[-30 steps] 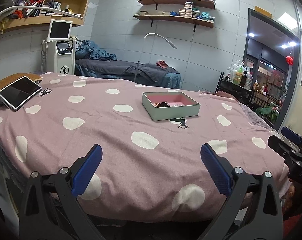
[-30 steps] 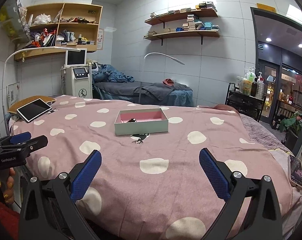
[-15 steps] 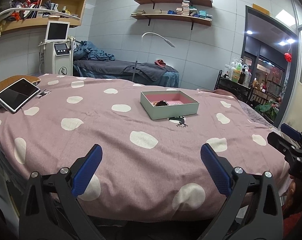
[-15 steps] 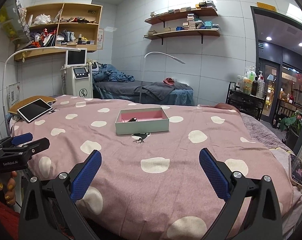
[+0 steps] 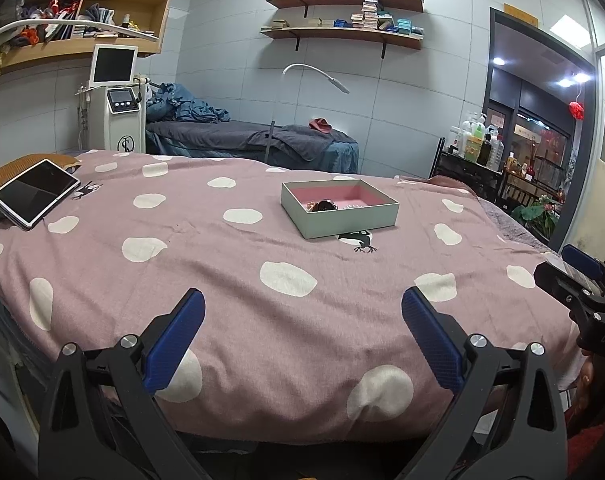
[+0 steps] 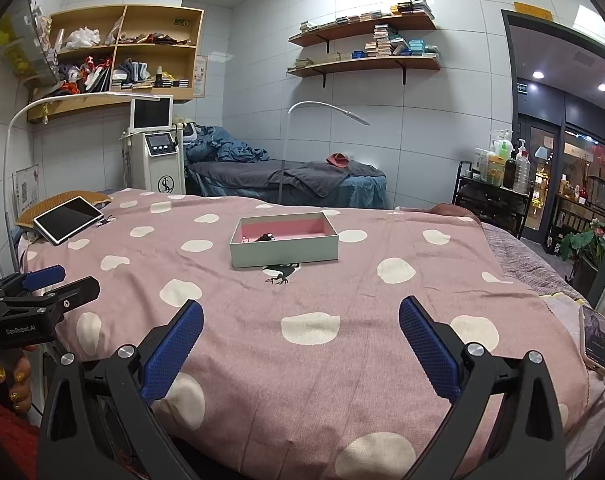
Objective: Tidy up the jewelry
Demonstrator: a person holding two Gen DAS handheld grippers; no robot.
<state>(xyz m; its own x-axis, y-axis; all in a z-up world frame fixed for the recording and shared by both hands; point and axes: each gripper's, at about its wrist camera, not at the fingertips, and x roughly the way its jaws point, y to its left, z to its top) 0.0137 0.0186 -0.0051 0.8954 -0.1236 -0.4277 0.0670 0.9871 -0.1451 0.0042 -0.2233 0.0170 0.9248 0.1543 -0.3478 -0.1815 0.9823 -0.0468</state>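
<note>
Jewelry box (image 5: 344,216) lies well beyond spread fingers (image 5: 174,338).

My left tongs (image 5: 302,332) gape wide, empty, held level at near edge. Right tongs (image 6: 300,334) same, spread wide, empty. My left hand (image 6: 10,376) grips its handle.

Left gripper (image 5: 302,332) edged slightly nearer box (image 5: 348,220); right gripper (image 6: 301,334) view barely shifted.
</note>
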